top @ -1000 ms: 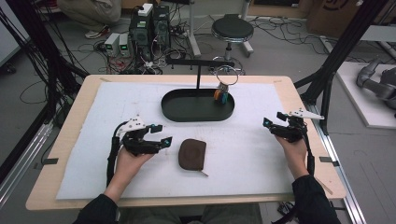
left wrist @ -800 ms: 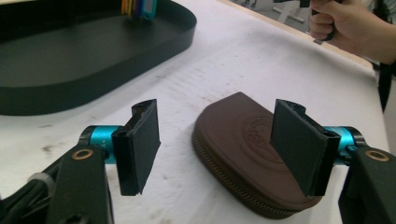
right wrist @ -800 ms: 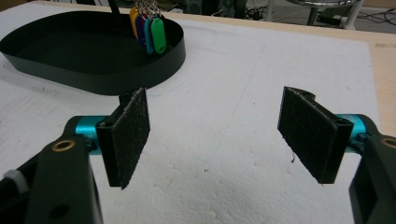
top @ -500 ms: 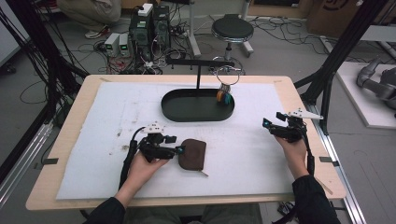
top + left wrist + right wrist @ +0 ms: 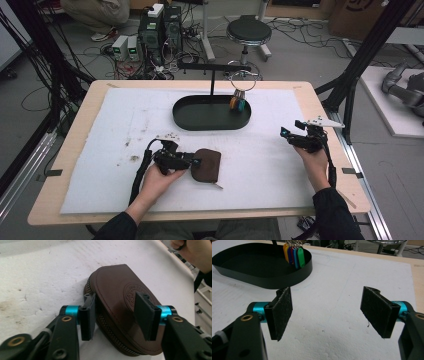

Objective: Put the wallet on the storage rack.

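Pouch (image 5: 206, 165): brown leather, zipped edge, flat on the white mat (image 5: 125, 125) at the near middle of the desk (image 5: 75, 107), in front of the black tray (image 5: 210, 114).
Pouch axis: in the high view long axis running near to far, slightly tilted; zip pull (image 5: 219, 186) trailing from the near end.
Left tool (image 5: 192, 162): at the pouch's left edge, jaws just been closing, about half open, straddling the pouch.
Left tool close-up: round embossed stamp (image 5: 131, 291) and zip teeth visible; left pad against the zipped side, right pad over the top face; firm squeeze cannot be told.
Right tool (image 5: 286, 134): over bare mat at the right, wide open, holding nothing.
Right tool close-up: coloured key tags (image 5: 293, 253) hanging over the tray.
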Demonstrator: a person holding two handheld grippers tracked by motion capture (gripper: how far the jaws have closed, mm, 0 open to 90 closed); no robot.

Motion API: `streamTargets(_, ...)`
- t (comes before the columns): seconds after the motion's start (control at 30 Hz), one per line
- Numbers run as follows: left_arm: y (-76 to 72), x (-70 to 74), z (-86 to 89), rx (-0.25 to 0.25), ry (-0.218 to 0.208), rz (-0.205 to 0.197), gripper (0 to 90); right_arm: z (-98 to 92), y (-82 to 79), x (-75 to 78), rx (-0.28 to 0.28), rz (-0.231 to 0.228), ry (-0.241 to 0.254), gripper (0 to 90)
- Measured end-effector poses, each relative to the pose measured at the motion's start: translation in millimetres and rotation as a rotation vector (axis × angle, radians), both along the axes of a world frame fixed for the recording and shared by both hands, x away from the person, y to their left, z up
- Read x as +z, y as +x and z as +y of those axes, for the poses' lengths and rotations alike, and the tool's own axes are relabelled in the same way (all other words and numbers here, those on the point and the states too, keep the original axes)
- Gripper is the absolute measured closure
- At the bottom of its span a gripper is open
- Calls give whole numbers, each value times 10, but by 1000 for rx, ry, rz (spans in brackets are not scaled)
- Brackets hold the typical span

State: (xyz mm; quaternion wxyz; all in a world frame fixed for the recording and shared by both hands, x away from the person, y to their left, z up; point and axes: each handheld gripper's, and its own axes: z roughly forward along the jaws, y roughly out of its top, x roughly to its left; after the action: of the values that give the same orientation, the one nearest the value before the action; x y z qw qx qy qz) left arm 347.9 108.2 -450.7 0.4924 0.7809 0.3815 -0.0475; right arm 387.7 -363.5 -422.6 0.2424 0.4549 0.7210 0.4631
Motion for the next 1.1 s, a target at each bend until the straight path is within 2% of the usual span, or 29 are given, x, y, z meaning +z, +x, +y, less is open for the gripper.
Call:
streamTargets(0.13, -18, 15, -22, -14, -10, -45, 641, 5, -2, 4, 5, -1, -2, 264)
streamTargets(0.2, -24, 30, -19, -20, -19, -64, 657, 6, -2, 4, 6, -2, -3, 265)
streamTargets(0.23, -28, 38, -18, -20, -26, -73, 699, 8, -2, 7, 9, -3, -6, 265)
streamTargets(0.27, -32, 48, -10, -23, -37, -79, 699, 8, -2, 7, 9, -3, -6, 265)
streamTargets(0.37, -53, 88, 8, -32, -53, -100, 774, 21, -5, 12, 13, -4, -7, 267)
streamTargets(0.53, -103, 145, -9, -51, -59, -157, 798, 46, -18, 26, 29, -12, -5, 266)
streamTargets(0.6, -127, 179, -23, -72, -72, -193, 820, 69, -44, 53, 51, -29, 4, 267)
streamTargets(0.7, -174, 244, -68, -105, -63, -251, 830, 117, -90, 102, 101, -70, 27, 266)
streamTargets(0.8, -211, 289, -109, -131, -67, -292, 835, 142, -99, 111, 133, -79, 41, 267)
streamTargets(0.93, -243, 330, -137, -153, -85, -326, 845, 203, -133, 141, 205, -77, 84, 267)
streamTargets(0.97, -250, 339, -144, -160, -87, -337, 848, 255, -158, 161, 259, -75, 111, 267)
streamTargets(1.0, -257, 351, -148, -167, -77, -346, 848, 283, -161, 165, 291, -70, 128, 266)
streamTargets(1.03, -263, 357, -153, -168, -74, -351, 848, 283, -161, 165, 291, -70, 128, 266)
streamTargets(1.1, -276, 365, -163, -182, -78, -361, 850, 349, -161, 168, 364, -46, 156, 266)
